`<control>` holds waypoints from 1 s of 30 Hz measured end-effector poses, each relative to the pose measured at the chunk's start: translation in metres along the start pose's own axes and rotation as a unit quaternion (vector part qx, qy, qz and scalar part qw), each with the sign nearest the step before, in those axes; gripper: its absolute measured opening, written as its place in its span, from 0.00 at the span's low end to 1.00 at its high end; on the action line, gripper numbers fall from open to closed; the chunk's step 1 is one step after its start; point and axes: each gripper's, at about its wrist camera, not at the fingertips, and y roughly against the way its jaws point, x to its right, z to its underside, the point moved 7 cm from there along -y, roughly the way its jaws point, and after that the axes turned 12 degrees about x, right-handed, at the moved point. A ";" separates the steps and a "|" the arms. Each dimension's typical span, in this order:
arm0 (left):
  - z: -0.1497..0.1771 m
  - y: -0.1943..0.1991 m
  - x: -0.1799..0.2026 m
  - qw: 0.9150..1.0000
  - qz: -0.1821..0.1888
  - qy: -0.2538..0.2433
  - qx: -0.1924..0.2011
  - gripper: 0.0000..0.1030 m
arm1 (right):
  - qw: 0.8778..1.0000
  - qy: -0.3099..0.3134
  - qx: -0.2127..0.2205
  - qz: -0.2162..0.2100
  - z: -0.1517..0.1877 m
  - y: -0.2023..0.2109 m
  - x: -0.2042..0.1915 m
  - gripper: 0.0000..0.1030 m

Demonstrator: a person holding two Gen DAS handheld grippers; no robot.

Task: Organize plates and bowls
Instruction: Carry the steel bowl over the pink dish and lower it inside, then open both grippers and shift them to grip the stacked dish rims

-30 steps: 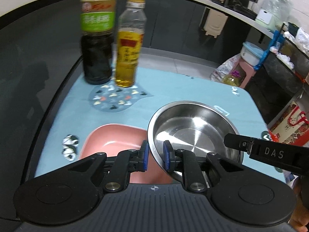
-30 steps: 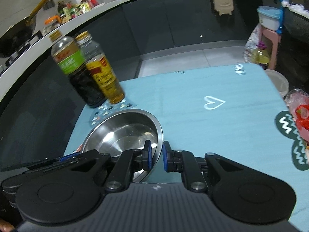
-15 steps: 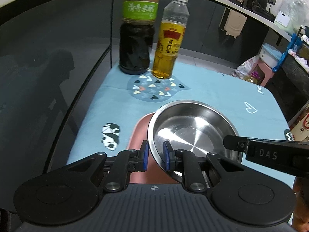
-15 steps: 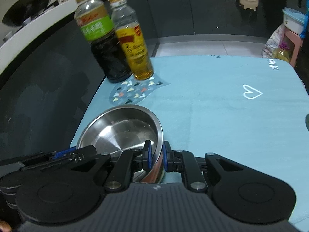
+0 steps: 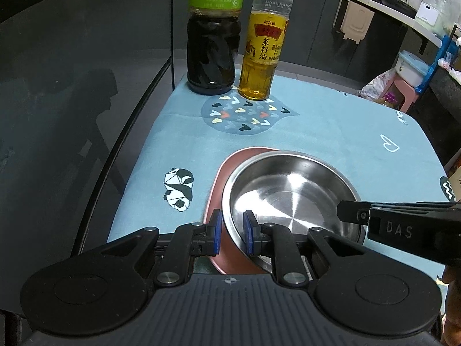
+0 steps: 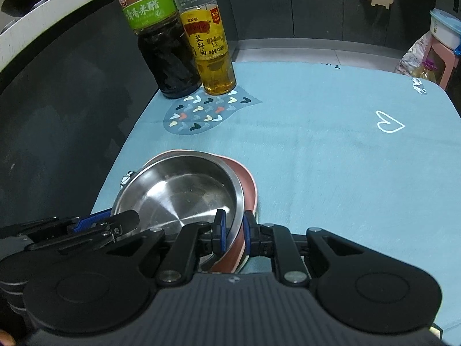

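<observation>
The shiny round steel bowl (image 5: 291, 193) sits in the smooth pink plate (image 5: 214, 190) near the left edge of the soft blue table mat (image 6: 331, 155). The left gripper (image 5: 232, 232) and the right gripper (image 6: 232, 232) each pinch its thin rim.

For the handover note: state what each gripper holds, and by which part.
Both hold the steel bowl by its rim: left gripper on its near-left edge, right gripper on the opposite edge, over the pink plate.
</observation>
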 end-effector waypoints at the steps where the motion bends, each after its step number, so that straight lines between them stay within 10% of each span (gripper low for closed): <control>1: 0.000 0.000 0.000 1.000 0.000 0.000 0.000 0.14 | 1.000 0.000 0.000 0.000 0.000 0.000 0.000 0.12; 16: -0.002 0.004 0.000 1.000 -0.001 -0.008 0.011 0.14 | 1.000 0.003 0.007 -0.001 -0.001 0.002 0.000 0.13; 30: -0.002 0.008 -0.002 1.000 -0.005 -0.007 0.011 0.18 | 1.000 -0.020 0.017 0.003 -0.004 0.012 0.015 0.34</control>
